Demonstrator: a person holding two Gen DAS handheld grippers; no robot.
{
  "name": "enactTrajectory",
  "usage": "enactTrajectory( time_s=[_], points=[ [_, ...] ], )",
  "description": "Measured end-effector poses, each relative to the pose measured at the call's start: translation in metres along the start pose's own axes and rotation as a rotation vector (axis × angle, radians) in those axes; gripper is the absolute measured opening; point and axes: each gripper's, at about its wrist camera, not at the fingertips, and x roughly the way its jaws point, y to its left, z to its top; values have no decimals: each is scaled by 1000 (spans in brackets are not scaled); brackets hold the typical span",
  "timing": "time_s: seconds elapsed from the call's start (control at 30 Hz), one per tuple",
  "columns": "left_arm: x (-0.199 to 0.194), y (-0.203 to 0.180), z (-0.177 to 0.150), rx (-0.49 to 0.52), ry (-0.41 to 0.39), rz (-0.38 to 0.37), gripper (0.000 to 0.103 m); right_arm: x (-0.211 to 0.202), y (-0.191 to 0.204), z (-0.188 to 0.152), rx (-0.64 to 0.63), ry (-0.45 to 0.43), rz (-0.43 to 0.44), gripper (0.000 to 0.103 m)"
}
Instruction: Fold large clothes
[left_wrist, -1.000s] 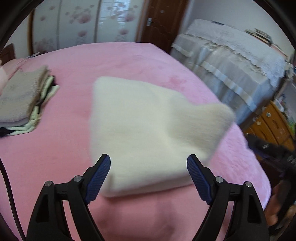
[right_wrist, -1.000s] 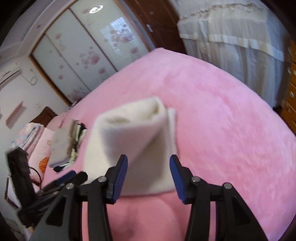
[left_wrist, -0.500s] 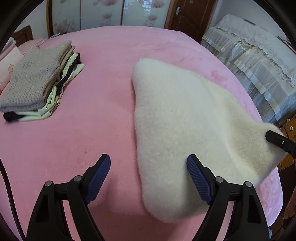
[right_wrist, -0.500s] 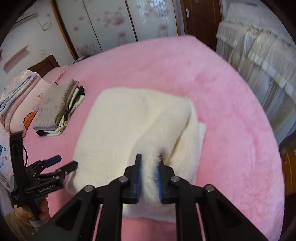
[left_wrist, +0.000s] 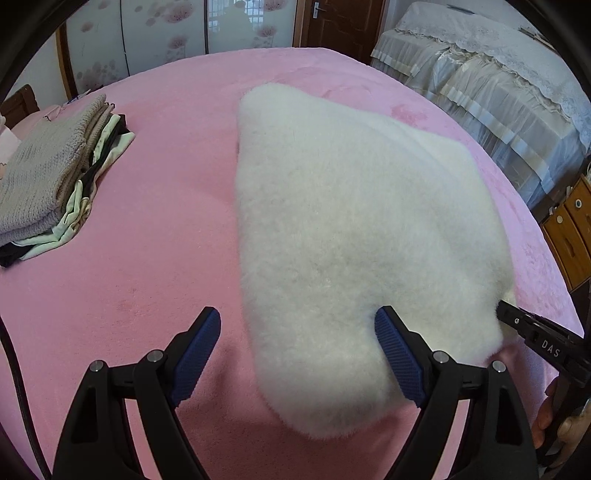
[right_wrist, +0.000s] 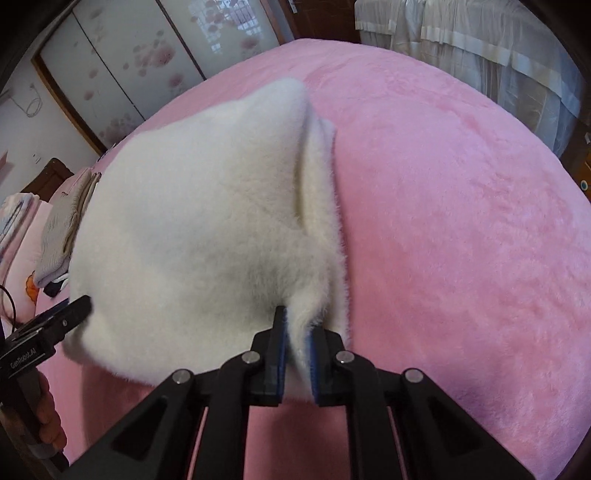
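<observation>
The fluffy white garment (left_wrist: 362, 229), a second ago raised in a loose roll, now lies lower and flatter on the pink bed (left_wrist: 147, 258). Its near right corner is pinched in the right hand-held gripper (right_wrist: 295, 332), whose jaws have just closed on it. The left hand-held gripper (left_wrist: 297, 350) stands wide open astride the near left edge, gripping nothing. A stack of folded clothes (left_wrist: 48, 177) sits well apart.

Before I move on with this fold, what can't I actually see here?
- Left wrist view: the white fleece garment's near right corner, hidden behind the right gripper.
- Right wrist view: the garment's left edge, behind the left gripper.
- Both views: its underside and layer count.
- The clothes stack's lower items, covered by the knit.
</observation>
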Motion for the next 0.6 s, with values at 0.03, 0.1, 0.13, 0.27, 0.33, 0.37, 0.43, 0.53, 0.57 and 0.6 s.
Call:
enactTrajectory(
  time_s=[0.03,0.1,0.13,0.27,0.33,0.37,0.43,0.53,0.57,0.6],
  points=[
    [-2,0,1,4,6,0,85,-3,3,0,-19,-1,-12,11],
    [-10,-3,5,35,15,9,85,-14,11,5,-53,16,-42,15],
    [-16,-5,8,62,13,17,85,-25,16,10,-62,16,-56,17],
    [-37,-8,35,117,-26,5,85,-70,27,40,-100,-103,-8,37],
    [-36,-10,59,117,-31,4,85,-76,33,66,-112,-153,26,41],
    [-33,-11,70,108,-30,5,85,-73,36,78,-119,-165,36,41],
    [-22,-15,98,90,-40,-7,85,-55,47,108,-139,-173,51,41],
    [5,-20,134,33,-21,-30,85,-11,56,146,-131,-110,76,41],
    [15,-21,143,9,-9,-49,85,3,59,153,-126,-82,92,41],
    [25,-21,150,-15,4,-61,85,18,58,160,-116,-53,102,41]
  ],
)
